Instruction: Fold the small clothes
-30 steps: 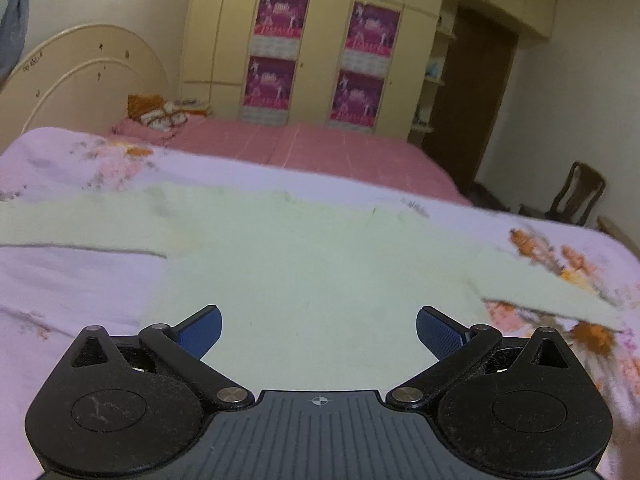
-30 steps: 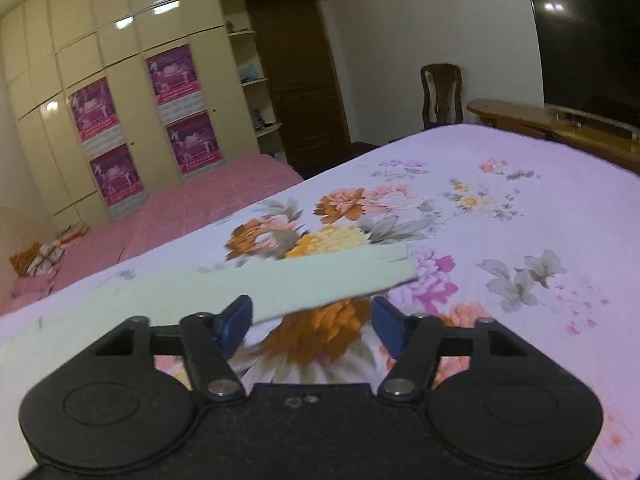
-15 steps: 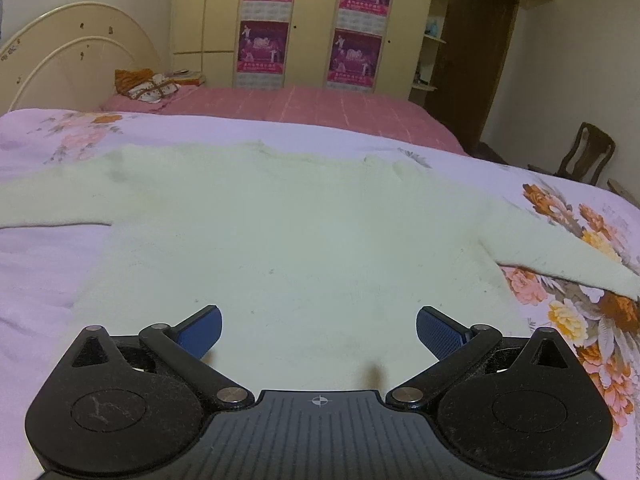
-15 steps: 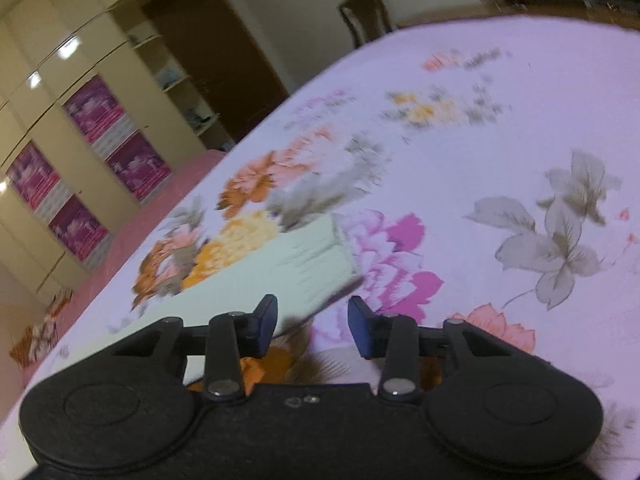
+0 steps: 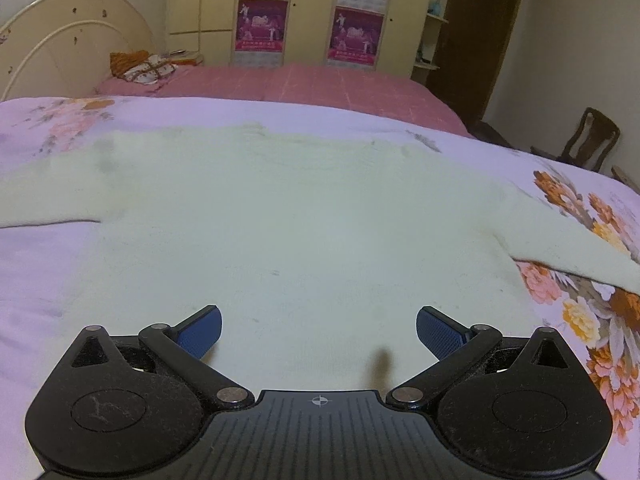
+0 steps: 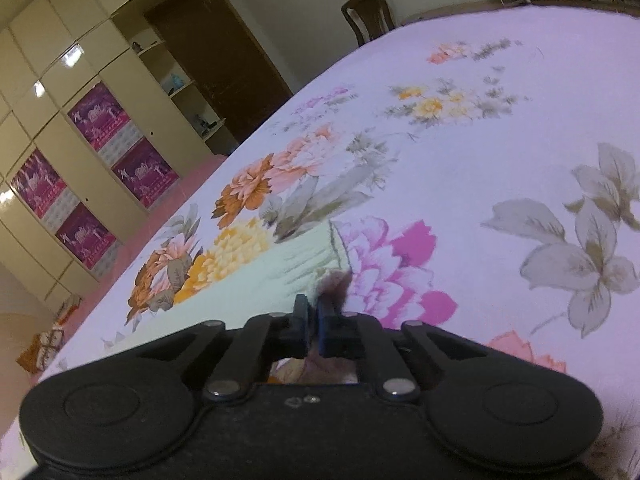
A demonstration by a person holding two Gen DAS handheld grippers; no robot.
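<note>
The right hand-held gripper (image 6: 313,312) has closed its jaws on the sweater (image 5: 280,216) cuff (image 6: 320,252), ready to fold the sleeve inward, while the left hand-held gripper (image 5: 319,330) hovers wide open, empty.

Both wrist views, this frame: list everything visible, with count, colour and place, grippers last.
sweater: one, pale green, spread flat on the bedspread
sleeve cuff: one, pale green, just ahead of the right gripper
bedspread: one, lilac, floral
far bed: one, pink
posters: four, magenta, on the wardrobe doors
chair: one, dark wood, by the wall
left gripper: open, over the sweater's hem
right gripper: shut at the cuff; grip unclear
</note>
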